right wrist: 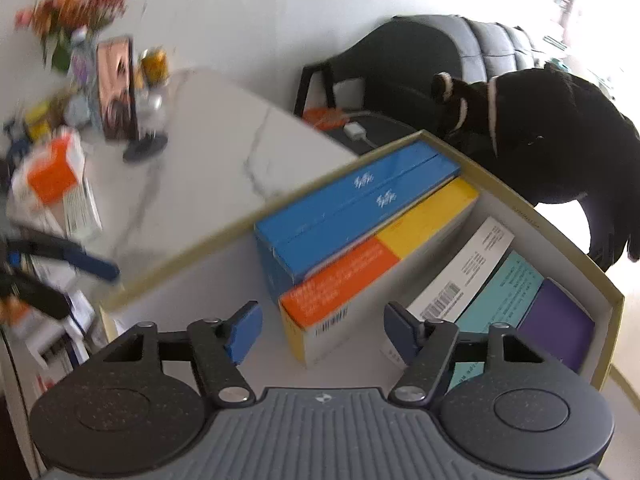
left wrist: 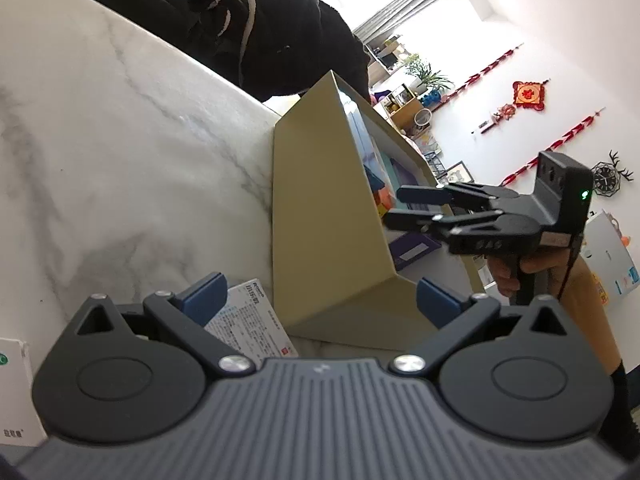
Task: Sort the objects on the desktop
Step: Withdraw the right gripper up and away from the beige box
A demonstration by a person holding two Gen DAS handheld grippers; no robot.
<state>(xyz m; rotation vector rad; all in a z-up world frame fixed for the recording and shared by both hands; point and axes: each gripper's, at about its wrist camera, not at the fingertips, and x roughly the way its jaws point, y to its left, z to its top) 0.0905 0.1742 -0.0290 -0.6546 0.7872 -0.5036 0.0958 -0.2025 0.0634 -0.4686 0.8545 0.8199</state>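
Both tongs wide, empty: left tongs (left wrist: 320,294), right tongs (right wrist: 322,330); blue boxes' (right wrist: 356,200) white lettering unreadable.

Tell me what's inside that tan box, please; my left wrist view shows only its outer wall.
Observer: Two blue cartons lie side by side along one wall of the tan box.
Operator: Anything else in there?
Observer: A yellow and orange carton lies right next to them.
Operator: Is that all?
Observer: No, a white, teal and purple carton lies flat on the box floor, apart from the others.
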